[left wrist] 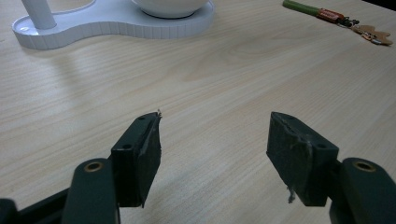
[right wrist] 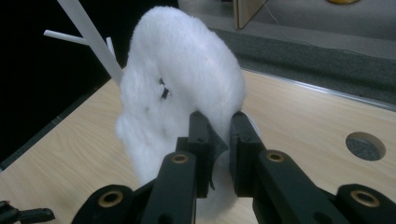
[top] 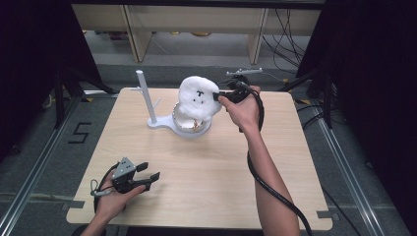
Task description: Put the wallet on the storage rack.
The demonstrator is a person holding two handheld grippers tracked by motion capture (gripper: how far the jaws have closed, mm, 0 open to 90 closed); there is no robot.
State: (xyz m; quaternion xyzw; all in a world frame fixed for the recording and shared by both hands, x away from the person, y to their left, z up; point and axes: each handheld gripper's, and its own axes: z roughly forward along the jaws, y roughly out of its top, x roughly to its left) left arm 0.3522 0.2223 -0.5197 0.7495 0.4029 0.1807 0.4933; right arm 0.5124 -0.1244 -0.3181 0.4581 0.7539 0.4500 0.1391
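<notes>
A fluffy white plush (top: 196, 98) with a small stitched face hangs above a white bowl (top: 189, 124) on a white stand base (top: 164, 125). My right gripper (top: 220, 95) is shut on the plush's right edge and holds it up. In the right gripper view the two black jaws pinch the white plush (right wrist: 182, 79) near its rim, and my right gripper (right wrist: 219, 130) has fabric squeezed between its pads. My left gripper (top: 151, 173) rests low over the table at front left, open and empty. In the left gripper view my left gripper (left wrist: 215, 140) has only bare wood between its pads.
A white post (top: 146, 96) with short pegs rises from the stand base. A round hole (right wrist: 365, 145) is cut in the table near its far edge. A green and orange item (left wrist: 334, 16) lies on the wood, as the left gripper view has it. The table's front edge (top: 196, 225) is near my forearms.
</notes>
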